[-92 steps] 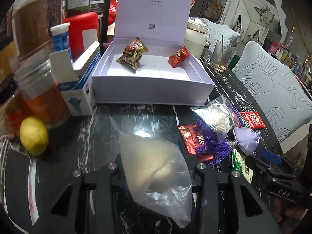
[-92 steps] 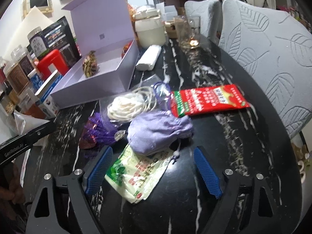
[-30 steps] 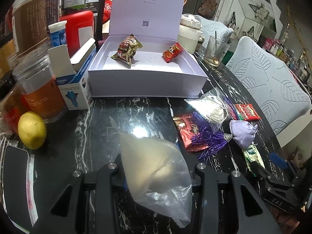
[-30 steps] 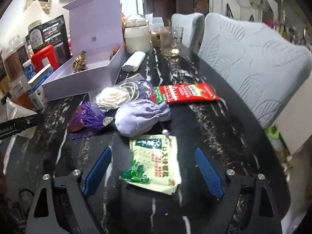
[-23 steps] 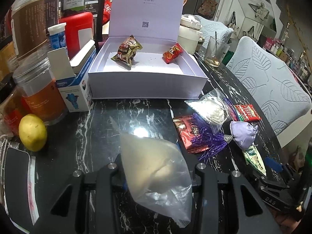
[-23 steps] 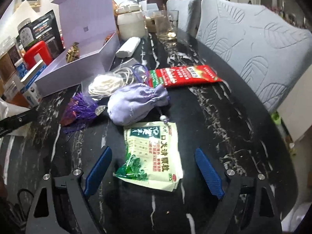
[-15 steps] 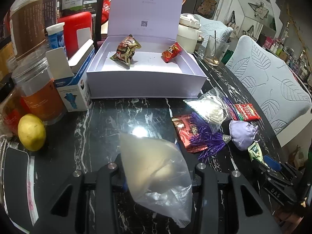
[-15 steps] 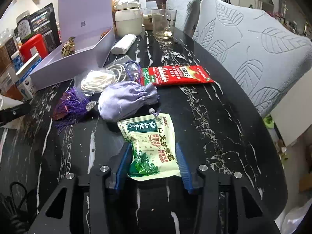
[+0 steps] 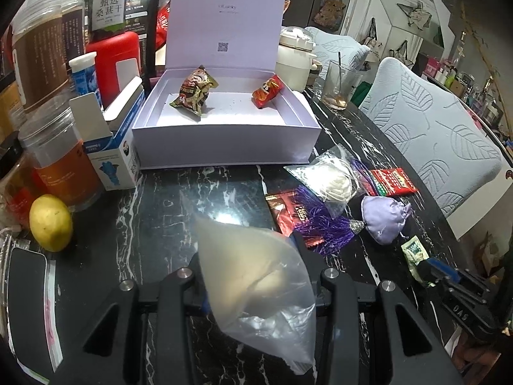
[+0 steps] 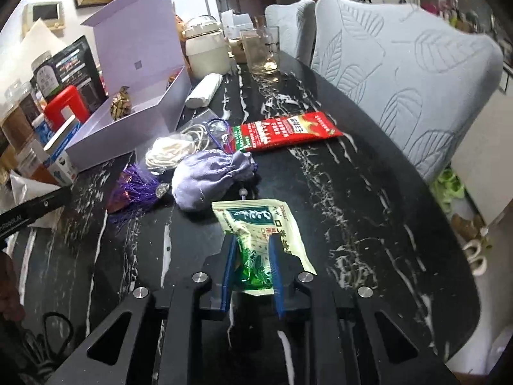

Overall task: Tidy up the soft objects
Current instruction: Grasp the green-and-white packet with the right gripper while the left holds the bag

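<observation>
One green-and-white snack packet [image 10: 256,240] lies flat on the black table [image 10: 368,224], its long side pointing away toward the lilac pouch [image 10: 208,176] — the right gripper [image 10: 253,269] is squeezed tight on its near end. Over by the lilac box [image 9: 224,147], the left gripper [image 9: 256,288] is pinched on a clear plastic bag [image 9: 253,288].
</observation>
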The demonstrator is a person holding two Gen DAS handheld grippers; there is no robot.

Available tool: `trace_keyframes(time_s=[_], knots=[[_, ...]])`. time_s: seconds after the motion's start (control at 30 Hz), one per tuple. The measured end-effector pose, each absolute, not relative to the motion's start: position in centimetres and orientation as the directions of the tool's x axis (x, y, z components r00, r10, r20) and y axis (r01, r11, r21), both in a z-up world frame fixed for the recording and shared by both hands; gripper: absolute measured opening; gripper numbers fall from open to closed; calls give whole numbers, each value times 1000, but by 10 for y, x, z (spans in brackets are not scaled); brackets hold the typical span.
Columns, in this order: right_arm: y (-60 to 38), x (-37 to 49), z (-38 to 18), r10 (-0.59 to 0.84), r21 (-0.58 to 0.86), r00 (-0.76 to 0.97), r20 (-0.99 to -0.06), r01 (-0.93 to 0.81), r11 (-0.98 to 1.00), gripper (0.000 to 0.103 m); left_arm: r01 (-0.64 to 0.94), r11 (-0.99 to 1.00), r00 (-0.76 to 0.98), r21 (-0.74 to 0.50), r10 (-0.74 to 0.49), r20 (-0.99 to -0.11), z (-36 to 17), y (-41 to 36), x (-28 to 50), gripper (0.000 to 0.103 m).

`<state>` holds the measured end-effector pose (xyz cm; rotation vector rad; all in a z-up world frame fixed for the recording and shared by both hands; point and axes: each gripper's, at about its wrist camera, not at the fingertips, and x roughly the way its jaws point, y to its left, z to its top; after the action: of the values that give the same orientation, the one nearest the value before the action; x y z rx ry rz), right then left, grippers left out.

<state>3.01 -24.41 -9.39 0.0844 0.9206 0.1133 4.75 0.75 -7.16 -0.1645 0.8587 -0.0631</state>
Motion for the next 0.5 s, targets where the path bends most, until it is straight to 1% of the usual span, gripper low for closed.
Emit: trace_keyframes(time_s=[0.23, 0.33, 0.37, 0.4, 0.47, 0.5], knots=[[-247, 26, -99, 159, 152, 609, -777, -63, 986, 20, -3, 986, 654, -169, -126, -746, -71, 6, 40, 40], [-247, 26, -99, 163, 162, 612, -774, -57, 985, 22, -7, 986, 654, -169, -123, -746, -71, 7, 39, 40], [-247, 27, -99, 159, 160, 612, -775, -54, 986, 27, -11, 985, 653, -170, -122, -747, -71, 8, 39, 40], [-247, 28, -100, 155, 155, 610, -777, -52, 986, 35, -15, 985, 652, -171, -120, -748, -72, 9, 39, 40], [-245, 29, -101, 148, 144, 608, -780, -56, 988, 44, -22, 985, 651, -170, -115, -750, -72, 11, 39, 40], [-243, 28, -101, 150, 140, 610, -778, -65, 988, 44, -26, 985, 650, -170, -112, -751, -73, 11, 39, 40]])
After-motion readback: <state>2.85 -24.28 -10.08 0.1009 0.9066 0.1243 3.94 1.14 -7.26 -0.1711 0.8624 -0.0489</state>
